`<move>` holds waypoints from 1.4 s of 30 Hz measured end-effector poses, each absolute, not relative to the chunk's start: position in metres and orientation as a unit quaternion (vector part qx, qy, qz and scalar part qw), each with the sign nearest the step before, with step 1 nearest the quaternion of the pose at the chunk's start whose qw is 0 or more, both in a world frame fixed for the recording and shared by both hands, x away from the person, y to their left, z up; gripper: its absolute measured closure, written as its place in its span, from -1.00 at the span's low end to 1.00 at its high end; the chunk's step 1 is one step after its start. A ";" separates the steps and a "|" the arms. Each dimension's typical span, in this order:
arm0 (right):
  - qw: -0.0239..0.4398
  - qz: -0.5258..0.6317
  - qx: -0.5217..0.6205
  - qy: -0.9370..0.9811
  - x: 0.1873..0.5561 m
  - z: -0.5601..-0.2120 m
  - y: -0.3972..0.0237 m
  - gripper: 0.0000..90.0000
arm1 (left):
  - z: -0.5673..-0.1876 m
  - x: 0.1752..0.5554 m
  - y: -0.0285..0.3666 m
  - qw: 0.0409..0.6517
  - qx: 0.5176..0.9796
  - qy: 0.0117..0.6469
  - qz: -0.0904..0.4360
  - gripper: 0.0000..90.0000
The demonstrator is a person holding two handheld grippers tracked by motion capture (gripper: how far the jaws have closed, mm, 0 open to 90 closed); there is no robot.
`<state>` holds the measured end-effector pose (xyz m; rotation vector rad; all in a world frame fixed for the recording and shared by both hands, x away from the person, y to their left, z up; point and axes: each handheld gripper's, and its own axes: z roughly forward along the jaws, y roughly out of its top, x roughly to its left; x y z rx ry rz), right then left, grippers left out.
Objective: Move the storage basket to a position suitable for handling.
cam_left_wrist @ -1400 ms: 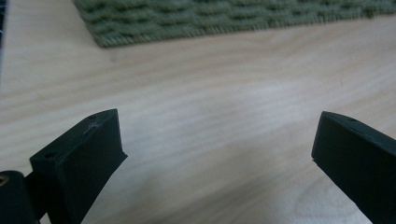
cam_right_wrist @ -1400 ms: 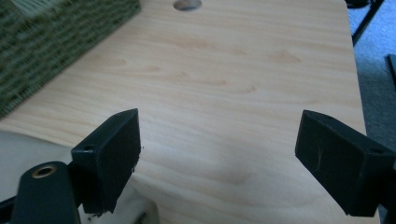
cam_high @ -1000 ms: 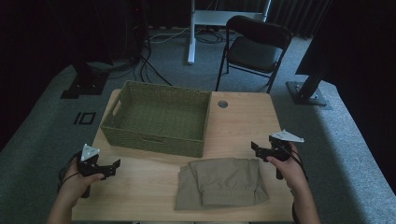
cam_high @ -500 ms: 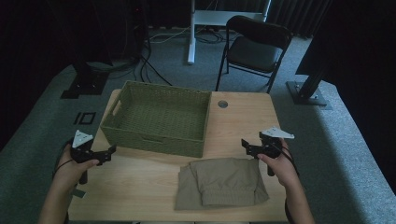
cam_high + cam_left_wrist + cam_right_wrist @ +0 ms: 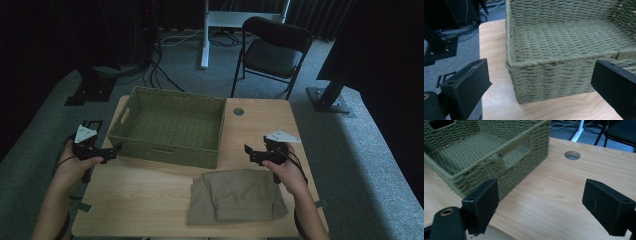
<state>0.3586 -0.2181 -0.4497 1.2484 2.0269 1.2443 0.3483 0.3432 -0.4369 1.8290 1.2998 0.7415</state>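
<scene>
An empty green woven basket [image 5: 170, 125] stands at the back left of the wooden table [image 5: 145, 200]. A folded khaki garment [image 5: 237, 197] lies near the front edge, right of centre. My left gripper [image 5: 114, 150] is open at the basket's front left corner. In the left gripper view that gripper [image 5: 539, 70] has its jaws wide apart, with the basket's corner [image 5: 554, 77] in front of them. My right gripper [image 5: 250, 152] is open just right of the basket's front right corner, above the garment's far edge. In the right gripper view that gripper [image 5: 541, 187] frames bare table beside the basket [image 5: 524, 162].
A round cable hole [image 5: 238, 111] [image 5: 572, 155] is in the table behind the right gripper. Beyond the table stand a black folding chair [image 5: 275, 47], a white desk leg [image 5: 205, 35], floor cables and two black stand bases [image 5: 87, 92] [image 5: 327, 100].
Both hands have moved forward toward the basket. The left gripper went from the front left of the table to the basket's corner; the right shifted forward and left. Both stayed open.
</scene>
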 end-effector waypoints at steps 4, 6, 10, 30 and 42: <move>0.226 0.452 0.447 0.738 0.360 -0.446 -0.208 -0.70 | -0.435 0.355 0.344 0.376 0.717 0.509 0.291 -0.94; 0.224 0.456 0.441 0.740 0.362 -0.444 -0.198 -0.70 | -0.433 0.362 0.345 0.375 0.713 0.511 0.299 -0.94; 0.217 0.457 0.435 0.745 0.366 -0.443 -0.183 -0.70 | -0.434 0.373 0.343 0.361 0.716 0.511 0.310 -0.94; 0.205 0.456 0.454 0.737 0.398 -0.448 -0.124 -0.45 | -0.449 0.419 0.344 0.365 0.676 0.549 0.329 -0.10; 0.219 0.418 0.469 0.747 0.402 -0.465 -0.103 -0.16 | -0.468 0.419 0.344 0.342 0.689 0.558 0.312 0.31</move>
